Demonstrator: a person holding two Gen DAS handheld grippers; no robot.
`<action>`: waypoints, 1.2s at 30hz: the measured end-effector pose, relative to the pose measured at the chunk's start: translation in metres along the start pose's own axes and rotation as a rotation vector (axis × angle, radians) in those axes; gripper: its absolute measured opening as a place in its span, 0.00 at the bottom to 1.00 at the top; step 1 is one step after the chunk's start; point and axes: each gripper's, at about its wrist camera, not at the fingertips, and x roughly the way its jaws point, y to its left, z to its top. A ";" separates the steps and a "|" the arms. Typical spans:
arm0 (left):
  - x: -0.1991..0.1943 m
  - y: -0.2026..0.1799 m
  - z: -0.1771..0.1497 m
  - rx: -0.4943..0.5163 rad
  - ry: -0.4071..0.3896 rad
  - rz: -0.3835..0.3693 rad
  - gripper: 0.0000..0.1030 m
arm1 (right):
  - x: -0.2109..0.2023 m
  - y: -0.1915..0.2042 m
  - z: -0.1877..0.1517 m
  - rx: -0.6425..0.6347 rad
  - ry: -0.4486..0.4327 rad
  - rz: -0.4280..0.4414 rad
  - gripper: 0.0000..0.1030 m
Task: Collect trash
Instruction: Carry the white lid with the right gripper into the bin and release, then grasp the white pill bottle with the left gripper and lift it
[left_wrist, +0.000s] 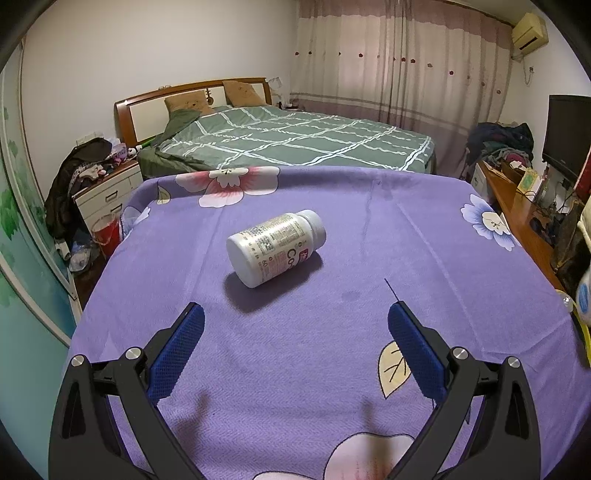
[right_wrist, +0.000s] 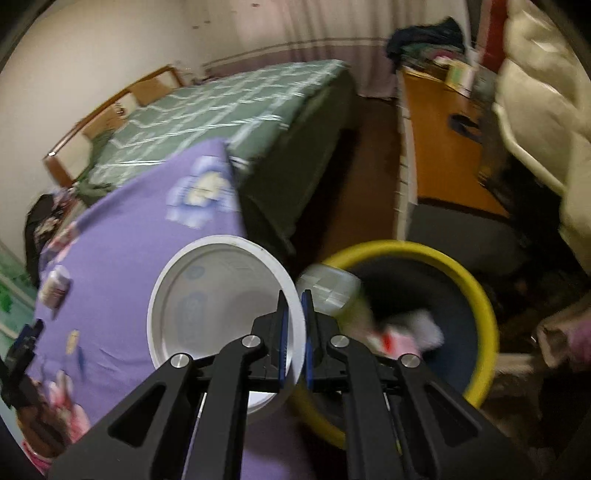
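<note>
Holding a white cup (right_wrist: 221, 325) by its rim, your right hand-held gripper (right_wrist: 293, 306) is pinched narrow on the wall, next to the yellow-rimmed bin (right_wrist: 476, 295) that already has trash in it. Likely step: dumping the cup. Your left hand-held gripper (left_wrist: 295, 325) is wide, empty, facing the pill bottle (left_wrist: 275, 251) lying on its side on the purple-covered worktop (left_wrist: 424, 258). Next: carry the cup over the bin and release, then close on the bottle body.

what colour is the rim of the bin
Yellow, around a dark inside; the bin shows best in the right wrist view.
</note>
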 end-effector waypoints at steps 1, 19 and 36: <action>0.002 0.001 0.001 -0.003 0.002 0.000 0.95 | 0.001 -0.010 -0.003 0.014 0.007 -0.016 0.07; 0.023 0.012 0.008 -0.071 0.102 -0.010 0.95 | 0.017 -0.038 -0.017 0.028 -0.022 -0.078 0.38; 0.080 0.030 0.037 -0.185 0.216 -0.025 0.95 | 0.035 0.010 -0.011 -0.040 -0.013 0.015 0.42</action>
